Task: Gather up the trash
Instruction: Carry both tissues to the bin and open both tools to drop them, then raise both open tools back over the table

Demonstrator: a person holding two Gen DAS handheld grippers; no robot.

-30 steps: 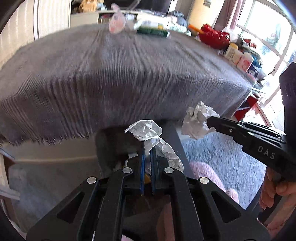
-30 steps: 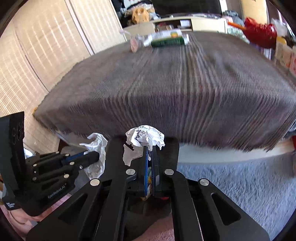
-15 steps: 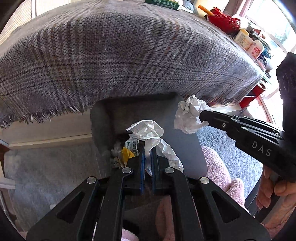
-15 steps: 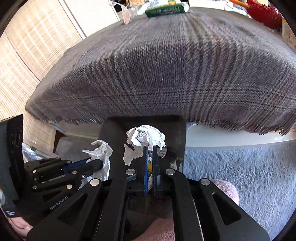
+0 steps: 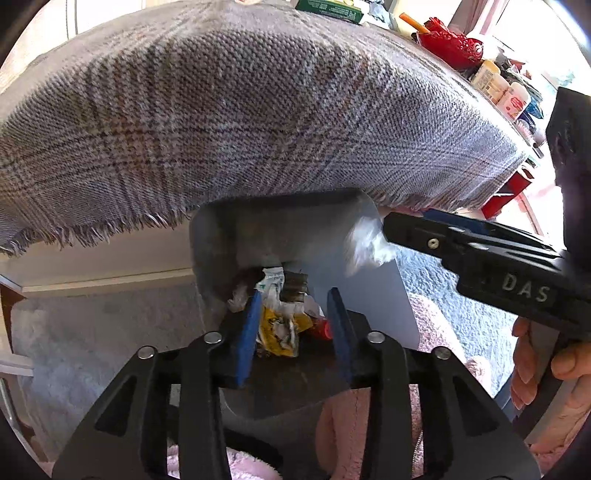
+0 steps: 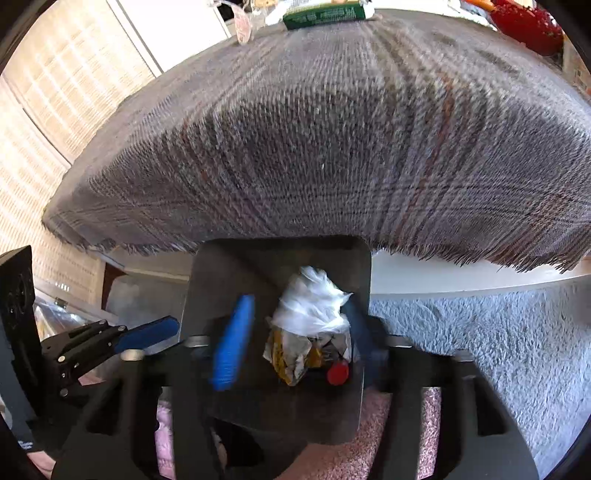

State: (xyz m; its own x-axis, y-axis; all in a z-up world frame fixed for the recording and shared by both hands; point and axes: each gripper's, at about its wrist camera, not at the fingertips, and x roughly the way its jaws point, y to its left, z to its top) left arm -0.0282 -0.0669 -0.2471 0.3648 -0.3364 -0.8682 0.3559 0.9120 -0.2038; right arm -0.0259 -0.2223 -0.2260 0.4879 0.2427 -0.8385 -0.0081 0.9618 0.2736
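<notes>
A grey bin [image 5: 280, 206] stands on the floor under the table edge, with a yellow wrapper [image 5: 277, 328], a red cap [image 6: 338, 372] and other scraps in it. My left gripper [image 5: 293, 325] hangs over the bin, its jaws opening and nothing between the blue pads [image 5: 247, 332]. The right gripper [image 6: 297, 338] is also opening above the bin [image 6: 280, 247]. A blurred white paper wad [image 6: 314, 302] lies loose between its pads. In the left wrist view that wad [image 5: 365, 243] sits at the tip of the right gripper [image 5: 399, 223]. The left gripper [image 6: 162, 330] shows at the bin's left side.
A table under a grey plaid cloth [image 5: 258, 110] overhangs the bin's far side; a green box [image 6: 325, 14] and a red bowl [image 5: 450, 44] sit at its far edge. Shaggy grey rug [image 6: 480, 350] and a pink fuzzy slipper [image 5: 436, 332] surround the bin. A hand [image 5: 535, 362] holds the right gripper.
Both grippers sank toward the bin and went from shut on crumpled paper to open. The left paper is gone from its jaws; the right wad is coming loose.
</notes>
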